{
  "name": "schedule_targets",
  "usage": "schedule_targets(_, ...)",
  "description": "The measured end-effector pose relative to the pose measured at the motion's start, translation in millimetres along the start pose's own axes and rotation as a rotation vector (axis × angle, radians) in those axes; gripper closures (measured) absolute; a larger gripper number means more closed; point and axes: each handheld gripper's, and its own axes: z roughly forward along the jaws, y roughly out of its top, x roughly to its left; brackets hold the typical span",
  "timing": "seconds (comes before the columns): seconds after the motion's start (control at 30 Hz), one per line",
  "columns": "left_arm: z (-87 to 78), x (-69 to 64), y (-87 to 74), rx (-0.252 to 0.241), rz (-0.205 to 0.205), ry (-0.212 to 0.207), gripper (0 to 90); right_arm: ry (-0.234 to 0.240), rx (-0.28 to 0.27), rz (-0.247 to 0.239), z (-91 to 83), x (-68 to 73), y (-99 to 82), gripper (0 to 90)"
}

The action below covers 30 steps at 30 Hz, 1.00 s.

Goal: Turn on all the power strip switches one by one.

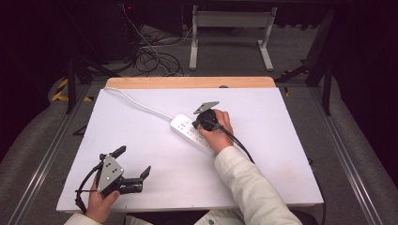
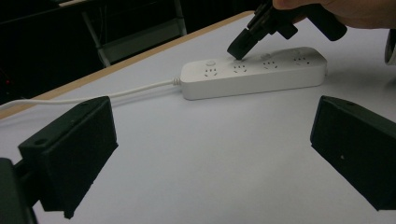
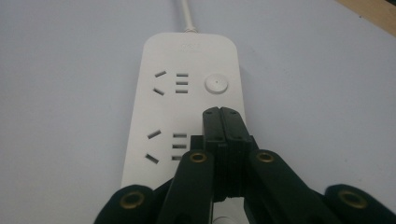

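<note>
Hovering over the power strip (image 1: 195, 132), the right tongs (image 3: 221, 112) have their jaws pressed flat together with nothing between them, tips at the strip's top face just short of its round button (image 3: 216, 84); the strip lies mid-worktop (image 1: 272, 154), its white cord (image 1: 141, 106) trailing to the far left; the left tongs (image 1: 133, 161) rest near the front-left corner, jaws wide apart and empty.

Near end of the power strip (image 3: 184, 107) hidden behind the closed right tongs (image 3: 221, 114), tips perhaps touching its top, contact too unclear to tell, white cord (image 2: 84, 97) cut off at the left edge, socket markings too small.
</note>
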Motion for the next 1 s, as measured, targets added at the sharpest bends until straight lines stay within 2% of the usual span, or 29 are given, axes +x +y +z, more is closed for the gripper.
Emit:
schedule_targets(0.33, -0.2, -0.5, 0.1, 0.000, -0.002, 0.000, 0.9, -0.025, 0.012, -0.021, 1.7, 4.5, 0.6, 90.0)
schedule_targets(0.43, -0.3, -0.8, 0.2, 0.001, 0.000, 0.000, 0.9, -0.019, 0.014, -0.002, 2.2, 3.2, -0.1, 90.0)
schedule_targets(0.6, -0.5, -0.7, 0.2, 0.000, -0.002, 0.000, 1.0, -0.033, 0.019, -0.011, 2.3, 5.6, 0.1, 90.0)
schedule_targets(0.77, -0.5, -1.0, 0.2, 0.001, 0.000, 0.000, 0.9, -0.016, 0.016, 0.021, 2.7, 2.8, -0.6, 90.0)
schedule_targets(1.0, -0.7, -1.4, 0.3, 0.001, -0.002, -0.001, 0.9, -0.001, 0.013, 0.029, 3.2, 0.5, -1.8, 90.0)
